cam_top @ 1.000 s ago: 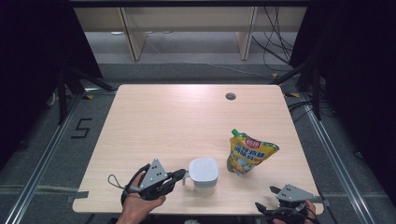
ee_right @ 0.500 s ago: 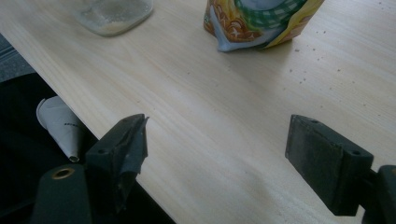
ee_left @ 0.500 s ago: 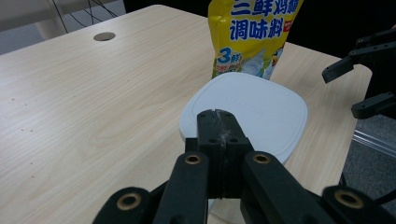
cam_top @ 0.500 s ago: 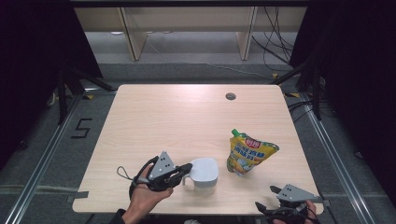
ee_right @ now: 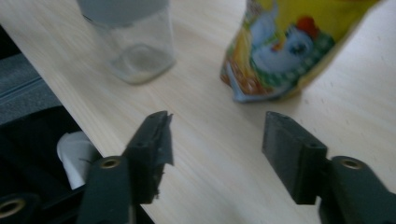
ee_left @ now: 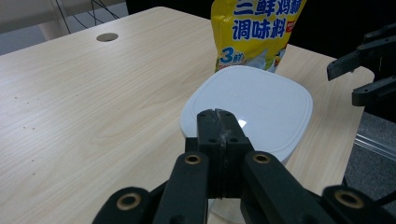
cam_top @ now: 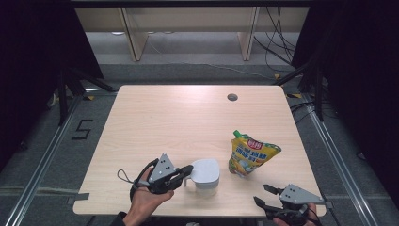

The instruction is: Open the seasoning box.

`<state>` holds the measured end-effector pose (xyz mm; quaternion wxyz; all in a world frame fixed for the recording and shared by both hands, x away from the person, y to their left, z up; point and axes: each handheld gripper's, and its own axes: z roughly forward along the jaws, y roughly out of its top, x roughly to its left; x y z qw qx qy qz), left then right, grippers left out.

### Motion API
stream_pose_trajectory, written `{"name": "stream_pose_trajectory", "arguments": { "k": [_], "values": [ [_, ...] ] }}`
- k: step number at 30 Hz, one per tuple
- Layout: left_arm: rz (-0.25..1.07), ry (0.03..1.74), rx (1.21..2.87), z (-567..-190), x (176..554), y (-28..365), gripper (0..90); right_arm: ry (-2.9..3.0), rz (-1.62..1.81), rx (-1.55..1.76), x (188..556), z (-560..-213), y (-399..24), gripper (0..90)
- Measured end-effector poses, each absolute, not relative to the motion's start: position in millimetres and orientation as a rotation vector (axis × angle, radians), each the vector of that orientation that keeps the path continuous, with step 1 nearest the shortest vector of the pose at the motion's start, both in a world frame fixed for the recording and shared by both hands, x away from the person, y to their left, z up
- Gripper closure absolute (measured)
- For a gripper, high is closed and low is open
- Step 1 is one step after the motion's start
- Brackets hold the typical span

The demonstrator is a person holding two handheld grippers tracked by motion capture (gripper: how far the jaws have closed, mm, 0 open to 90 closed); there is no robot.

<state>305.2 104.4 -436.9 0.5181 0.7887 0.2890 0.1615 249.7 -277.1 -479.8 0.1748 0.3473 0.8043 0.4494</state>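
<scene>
A clear jug with a white square lid (cam_top: 205, 171) stands near the table's front edge. A yellow seasoning pouch (cam_top: 251, 153) stands upright to its right. My left gripper (cam_top: 187, 170) is shut, its tips at the lid's left rim above the jug's handle. In the left gripper view the jaws (ee_left: 218, 114) meet with the lid (ee_left: 252, 107) just beyond and the pouch (ee_left: 254, 28) behind. I cannot tell if the handle is pinched. My right gripper (cam_top: 261, 194) is open at the front right; its jaws (ee_right: 217, 126) have just been closing on nothing, pointing between jug (ee_right: 130, 42) and pouch (ee_right: 289, 46).
The wooden table (cam_top: 188, 122) has a round cable hole (cam_top: 232, 97) at the back right. Dark frame posts stand on both sides, and a "5" is marked on the floor (cam_top: 81, 129) at the left. The right gripper (ee_left: 343, 84) sits past the table's front right corner.
My left gripper has shifted a little to the right, bringing its tips up to the jug's lid. The right gripper has stayed in place at the front right.
</scene>
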Motion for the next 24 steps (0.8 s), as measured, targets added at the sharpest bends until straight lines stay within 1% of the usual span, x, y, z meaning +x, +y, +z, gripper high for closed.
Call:
{"name": "stream_pose_trajectory", "arguments": {
  "k": [2, 5, 7, 12, 17, 19, 21, 24],
  "values": [
    [0.393, 0.694, 1.894, -437, 305, 105, 88.9, 2.268, 1.284, 0.927, 251, -476, -271, 55.4],
    [0.397, 0.693, 1.895, -437, 305, 105, 88.9, 2.262, 1.348, 0.873, 257, -473, -263, 64.1],
    [0.397, 0.692, 1.899, -437, 305, 106, 88.9, 2.265, 1.358, 0.861, 258, -472, -259, 65.7],
    [0.412, 0.682, 1.904, -438, 305, 106, 88.9, 2.250, 1.418, 0.816, 265, -464, -237, 78.8],
    [0.396, 0.698, 1.891, -438, 305, 106, 88.9, 2.245, 1.445, 0.776, 271, -461, -226, 82.9],
    [0.413, 0.673, 1.903, -438, 306, 107, 88.9, 2.260, 1.463, 0.760, 275, -458, -217, 86.7],
    [0.399, 0.700, 1.893, -439, 305, 107, 88.9, 2.258, 1.479, 0.732, 277, -458, -215, 86.9],
    [0.403, 0.689, 1.898, -439, 305, 108, 88.9, 2.258, 1.474, 0.707, 280, -455, -205, 88.2]
  ]
}}
